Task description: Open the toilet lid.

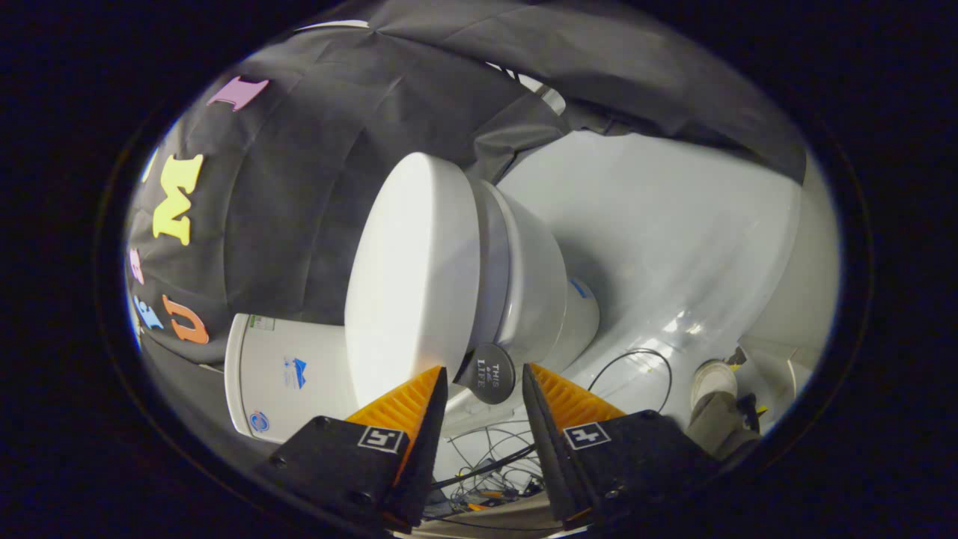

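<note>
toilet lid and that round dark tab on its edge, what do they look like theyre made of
Toilet lid: looks like smooth white plastic with a soft sheen, though glazed ceramic can't be ruled out. Round dark tab: matte, thin and flat, probably plastic or rubber; it sits between the open gripper's fingertips, untouched.

Rolled gripper (485,368) camera, seemingly near toilet (449,277).

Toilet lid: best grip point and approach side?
Take the round dark tab sticking out from the lid's front edge. It is thin and projects clear of the bowl, while the lid itself lies broad and closed. The gripper is open with the tab between its fingertips, so probably come straight on at the lid's front.
</note>
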Demonstrator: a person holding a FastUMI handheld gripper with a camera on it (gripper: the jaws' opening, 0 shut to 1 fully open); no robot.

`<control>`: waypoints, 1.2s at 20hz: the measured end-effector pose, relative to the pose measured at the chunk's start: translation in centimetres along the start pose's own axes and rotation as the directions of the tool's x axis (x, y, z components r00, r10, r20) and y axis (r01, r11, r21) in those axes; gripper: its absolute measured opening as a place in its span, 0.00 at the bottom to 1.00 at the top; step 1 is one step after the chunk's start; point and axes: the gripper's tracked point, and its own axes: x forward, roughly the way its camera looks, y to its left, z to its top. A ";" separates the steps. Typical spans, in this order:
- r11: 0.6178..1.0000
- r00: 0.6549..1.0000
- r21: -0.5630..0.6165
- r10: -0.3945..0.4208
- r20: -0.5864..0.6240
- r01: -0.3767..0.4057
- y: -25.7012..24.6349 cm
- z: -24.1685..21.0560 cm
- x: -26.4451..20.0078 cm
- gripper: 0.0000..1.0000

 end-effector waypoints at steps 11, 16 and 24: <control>0.999 0.999 0.037 -0.035 0.040 0.034 -0.3 0.7 0.2 0.24; 0.996 0.999 0.093 0.007 0.038 -0.010 0.7 0.9 -0.4 0.22; 0.999 0.998 0.037 0.028 0.062 -0.030 2.6 1.0 -1.8 0.22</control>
